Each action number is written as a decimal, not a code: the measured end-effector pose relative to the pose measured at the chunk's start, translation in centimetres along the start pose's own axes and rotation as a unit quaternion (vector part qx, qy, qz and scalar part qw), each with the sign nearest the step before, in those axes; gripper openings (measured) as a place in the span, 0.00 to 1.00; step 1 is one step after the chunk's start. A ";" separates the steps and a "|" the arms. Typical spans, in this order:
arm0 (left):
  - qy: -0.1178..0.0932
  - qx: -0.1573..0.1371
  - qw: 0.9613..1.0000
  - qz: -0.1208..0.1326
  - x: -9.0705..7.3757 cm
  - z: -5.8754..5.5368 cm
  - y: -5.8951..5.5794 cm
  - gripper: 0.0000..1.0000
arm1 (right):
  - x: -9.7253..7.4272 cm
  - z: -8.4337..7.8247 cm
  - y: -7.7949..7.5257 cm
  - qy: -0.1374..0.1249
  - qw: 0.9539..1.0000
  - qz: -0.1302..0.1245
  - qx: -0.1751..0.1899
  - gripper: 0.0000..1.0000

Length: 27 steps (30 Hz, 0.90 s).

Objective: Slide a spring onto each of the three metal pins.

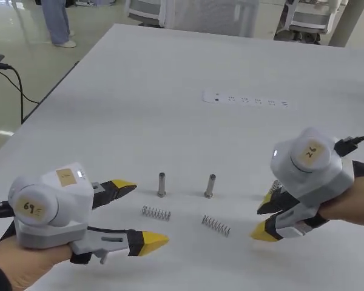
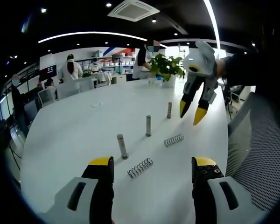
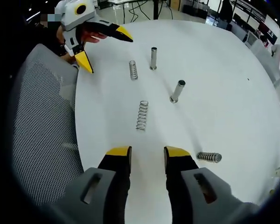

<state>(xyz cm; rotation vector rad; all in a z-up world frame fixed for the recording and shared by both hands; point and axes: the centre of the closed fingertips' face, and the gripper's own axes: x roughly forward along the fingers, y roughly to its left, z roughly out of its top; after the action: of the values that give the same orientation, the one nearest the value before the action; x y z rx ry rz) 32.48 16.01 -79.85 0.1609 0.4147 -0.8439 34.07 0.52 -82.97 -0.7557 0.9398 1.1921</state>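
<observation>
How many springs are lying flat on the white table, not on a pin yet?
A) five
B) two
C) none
B: one loose spring and a second spring lie flat on the table, neither on a pin.

On the white tabletop point(image 1: 170, 121), 3 metal pins upright in a row: left pin point(image 1: 162, 184) and middle pin point(image 1: 210, 185) bare, right pin point(image 2: 169, 110) wrapped along its length by a fitted spring point(image 3: 205, 157). Flat on the surface just on the near side of the 2 bare pins, 2 loose coils, apart from each other and touching neither pin: left spring point(image 1: 156, 213) before the left pin, right spring point(image 1: 216, 225) before the middle pin. Farther back, well apart from the row, a white power strip point(image 1: 246, 99) lying flat, sockets up.
</observation>
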 end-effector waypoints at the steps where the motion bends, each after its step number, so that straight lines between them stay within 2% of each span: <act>1: 0.000 0.000 1.000 0.000 0.0 0.0 0.0 0.66 | 0.2 0.2 0.1 0.000 1.000 0.002 -0.001 0.30; 6: -0.001 -0.002 1.000 0.004 -0.3 -0.1 0.1 0.66 | 1.6 1.5 0.6 -0.001 1.000 0.009 -0.011 0.29; 13: -0.001 -0.005 1.000 0.008 -0.5 -0.3 0.2 0.66 | 3.1 2.3 0.8 0.001 1.000 0.015 -0.013 0.27; 27: -0.003 -0.008 1.000 0.012 -0.8 -0.4 0.4 0.66 | 4.6 2.0 0.9 0.024 1.000 0.008 -0.011 0.22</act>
<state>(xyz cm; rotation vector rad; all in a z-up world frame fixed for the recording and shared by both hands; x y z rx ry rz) 32.21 16.92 -79.93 0.1493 0.4135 -0.8178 34.07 4.38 -86.26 -0.7991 0.9749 1.2056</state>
